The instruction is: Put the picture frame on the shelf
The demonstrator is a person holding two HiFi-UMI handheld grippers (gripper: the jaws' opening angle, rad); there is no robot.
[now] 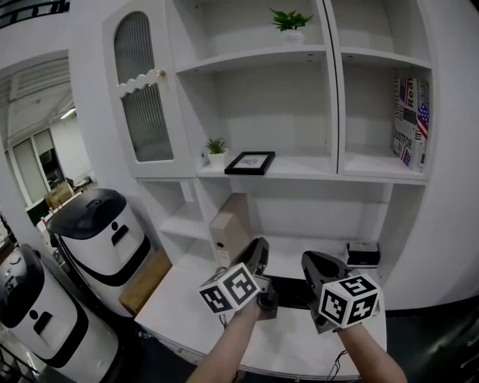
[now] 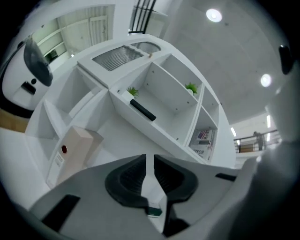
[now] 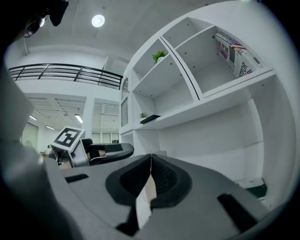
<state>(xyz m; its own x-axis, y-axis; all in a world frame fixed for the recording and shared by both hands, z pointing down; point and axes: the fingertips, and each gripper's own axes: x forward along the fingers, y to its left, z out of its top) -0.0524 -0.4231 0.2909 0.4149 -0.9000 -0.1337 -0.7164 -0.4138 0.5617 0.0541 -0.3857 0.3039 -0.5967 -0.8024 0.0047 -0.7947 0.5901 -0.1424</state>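
Frame [image 1: 250, 162] lies flat on the shelf [image 1: 299, 170] beside a plant [image 1: 217, 152]; placement appears complete. Left gripper [image 2: 150, 164] jaws are a slit apart and empty. Right gripper [image 3: 150, 164] jaws are closed and empty, low over the desk [image 1: 299, 348].

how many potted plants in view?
2. One potted plant on the top shelf; a second potted plant on the shelf below, left of the picture frame. The cabinet door could hide more.

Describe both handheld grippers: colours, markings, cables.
The left gripper and right gripper: dark grey-black moulded bodies, each carrying a white cube with black square markers. Their fingers are black, ribbed, curved pads. A thin cable trails by the right forearm. Forearms bare, no sleeves.
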